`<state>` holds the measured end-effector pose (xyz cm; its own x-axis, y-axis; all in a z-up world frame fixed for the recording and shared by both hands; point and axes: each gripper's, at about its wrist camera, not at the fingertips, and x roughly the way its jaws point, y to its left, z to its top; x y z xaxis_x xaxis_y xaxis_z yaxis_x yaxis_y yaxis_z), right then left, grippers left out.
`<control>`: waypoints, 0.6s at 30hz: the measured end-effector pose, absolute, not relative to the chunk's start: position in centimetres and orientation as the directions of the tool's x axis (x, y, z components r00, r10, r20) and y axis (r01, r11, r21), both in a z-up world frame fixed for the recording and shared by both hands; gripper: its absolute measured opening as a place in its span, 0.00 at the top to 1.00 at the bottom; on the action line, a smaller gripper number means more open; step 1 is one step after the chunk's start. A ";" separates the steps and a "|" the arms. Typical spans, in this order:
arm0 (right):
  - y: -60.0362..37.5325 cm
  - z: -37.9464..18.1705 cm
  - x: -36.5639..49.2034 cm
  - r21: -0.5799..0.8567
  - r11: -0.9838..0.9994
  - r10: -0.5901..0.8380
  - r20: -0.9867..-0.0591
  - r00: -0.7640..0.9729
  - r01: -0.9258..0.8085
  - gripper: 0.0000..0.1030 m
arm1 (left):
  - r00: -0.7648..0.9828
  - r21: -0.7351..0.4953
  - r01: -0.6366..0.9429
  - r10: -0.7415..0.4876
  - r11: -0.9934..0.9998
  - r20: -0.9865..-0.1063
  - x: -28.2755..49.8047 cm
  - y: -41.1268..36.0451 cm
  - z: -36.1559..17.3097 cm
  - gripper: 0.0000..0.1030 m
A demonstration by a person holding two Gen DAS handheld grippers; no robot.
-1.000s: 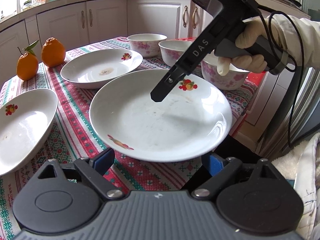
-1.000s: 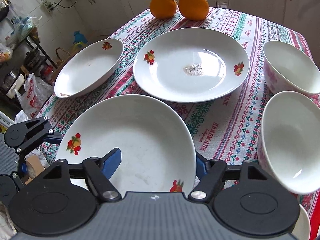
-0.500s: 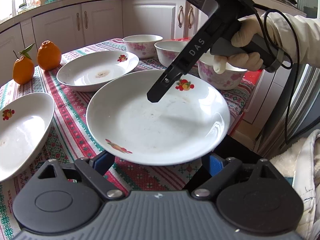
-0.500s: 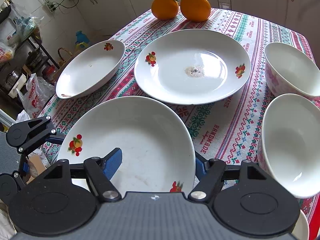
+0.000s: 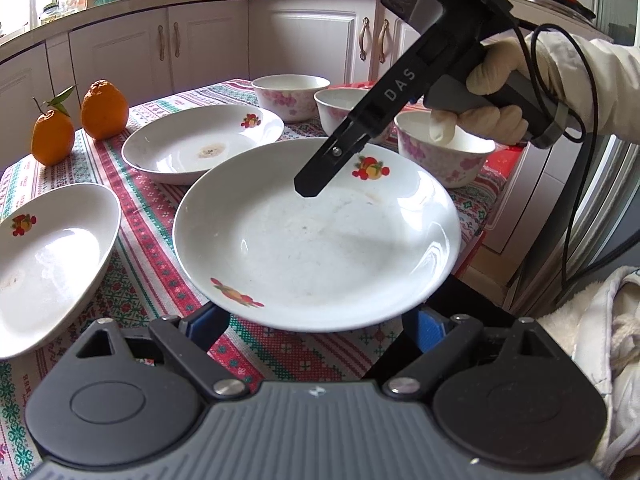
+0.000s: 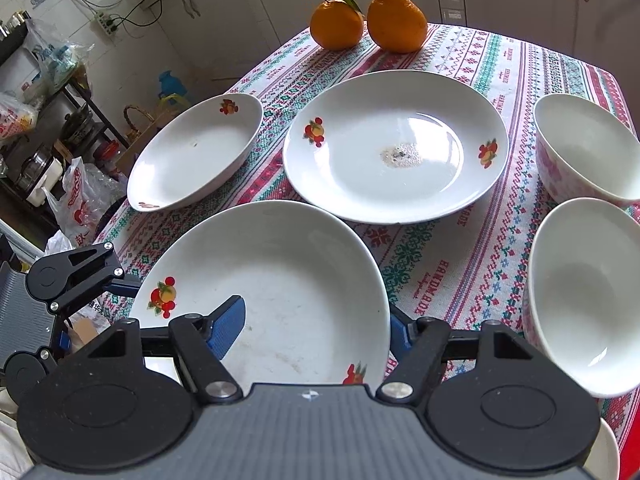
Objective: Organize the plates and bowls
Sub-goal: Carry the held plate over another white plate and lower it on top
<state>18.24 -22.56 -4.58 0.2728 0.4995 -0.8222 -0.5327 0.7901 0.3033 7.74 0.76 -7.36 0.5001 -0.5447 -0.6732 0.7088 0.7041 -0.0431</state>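
Note:
A large white plate [image 5: 320,240] [image 6: 280,280] with fruit decals lies at the table's near corner, and part of it overhangs the edge. My left gripper [image 5: 316,324] [image 6: 94,312] stands open at its rim, and the rim covers the tips of both blue pads. My right gripper [image 6: 312,330] [image 5: 316,188], held by a gloved hand [image 5: 492,80], is open and straddles the opposite rim. One of its fingers hovers over the plate's inside and the other sits outside the rim. Neither pad presses on the plate.
A second fruit plate [image 5: 200,144] [image 6: 396,148] and a deeper one [image 5: 48,256] [image 6: 192,156] lie on the patterned tablecloth [image 6: 440,264]. Three pink-flowered bowls [image 5: 290,92] [image 5: 444,152] [image 6: 584,296] stand along one side. Two oranges [image 5: 104,108] [image 6: 396,20] sit at the far end.

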 end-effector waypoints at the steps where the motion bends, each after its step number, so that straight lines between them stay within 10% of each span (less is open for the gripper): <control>1: -22.5 -4.5 18.3 0.305 0.789 0.501 -0.821 0.273 -0.533 0.25 | 0.501 -0.044 0.708 -0.545 0.705 -0.672 7.7 0.9 -7.2 0.10; 18: -16.5 -1.3 20.5 0.284 0.717 0.549 -0.793 0.265 -0.636 0.25 | 0.580 -0.043 0.617 -0.491 0.786 -0.650 8.3 5.5 -4.7 0.10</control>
